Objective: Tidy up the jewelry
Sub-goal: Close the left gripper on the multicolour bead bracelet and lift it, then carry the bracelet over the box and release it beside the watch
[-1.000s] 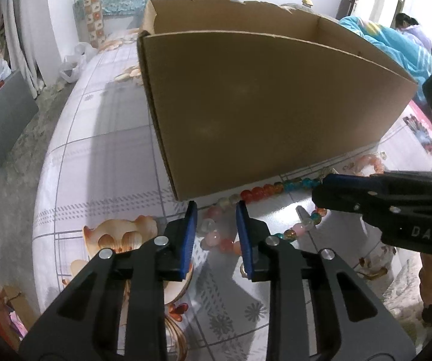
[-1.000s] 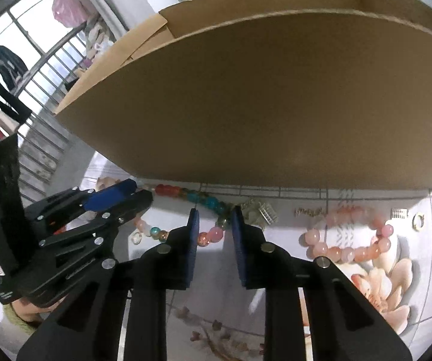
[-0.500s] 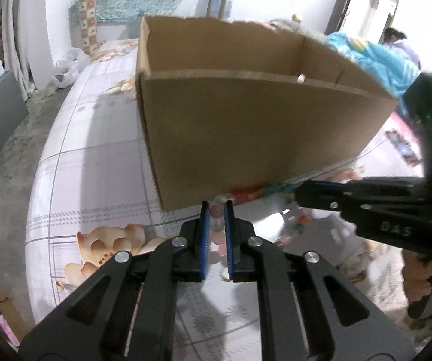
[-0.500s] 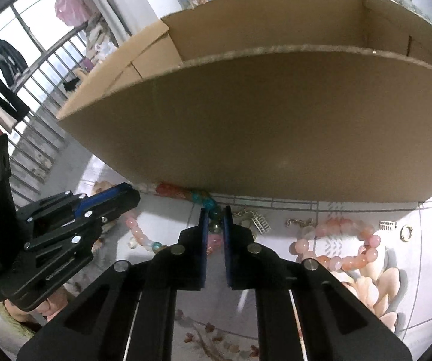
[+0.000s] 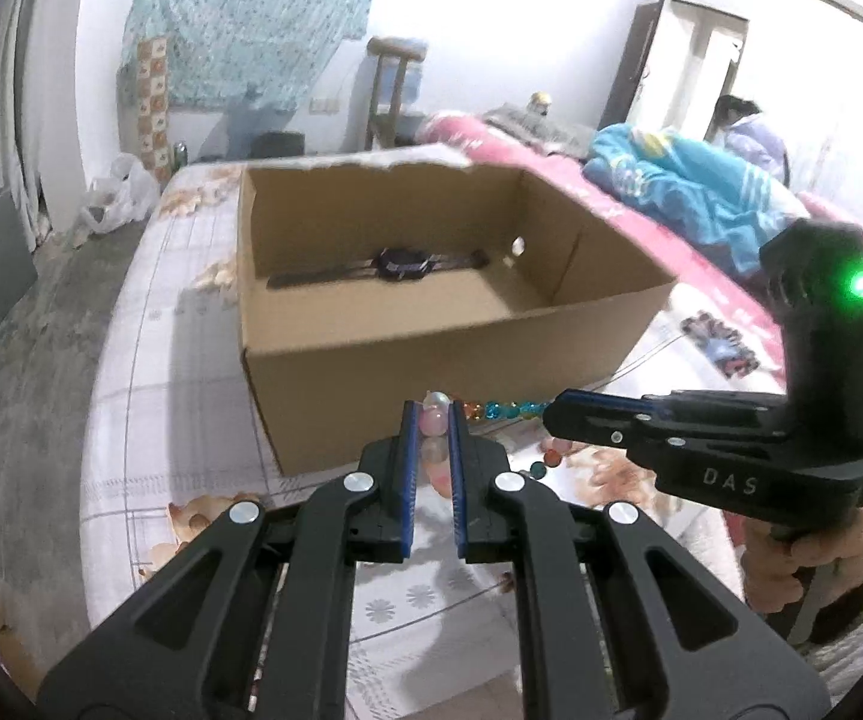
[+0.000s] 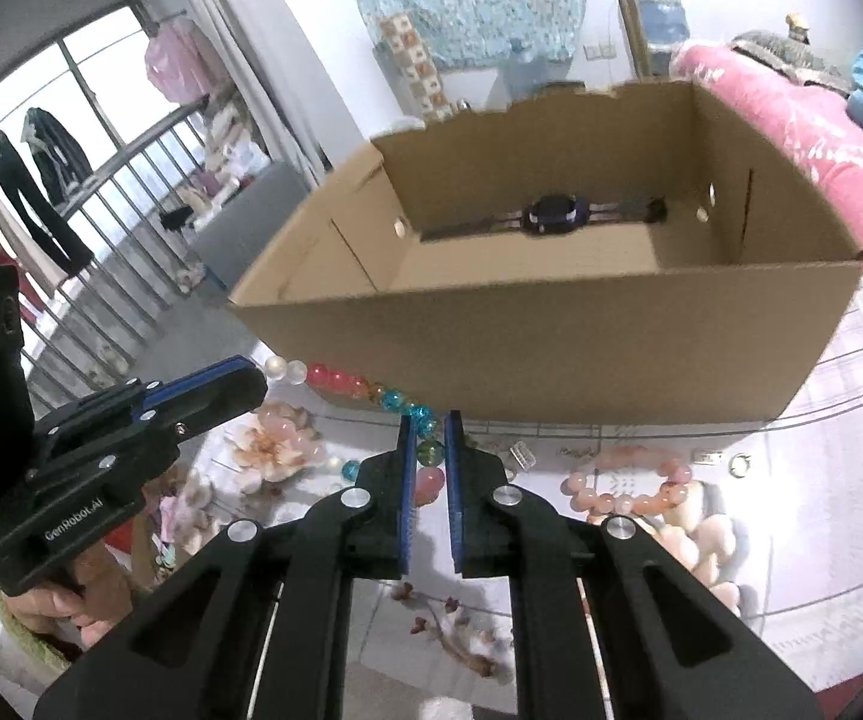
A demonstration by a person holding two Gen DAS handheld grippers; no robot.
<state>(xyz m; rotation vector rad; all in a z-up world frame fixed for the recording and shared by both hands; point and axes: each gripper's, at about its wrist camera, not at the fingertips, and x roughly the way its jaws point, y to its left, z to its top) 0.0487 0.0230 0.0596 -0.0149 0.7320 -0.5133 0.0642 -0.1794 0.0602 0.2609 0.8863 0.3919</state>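
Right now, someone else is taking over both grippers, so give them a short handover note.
Left gripper: shut on the multicoloured bead necklace, at its pale pink end.
Right gripper: shut on the same strand, at the green and teal beads. Strand hangs between them, in front of the cardboard box.
Done: a wristwatch lies inside the box.
Left: lower the necklace into the box, then the pink bead bracelet, the ring and the small metal pieces on the floral cloth.
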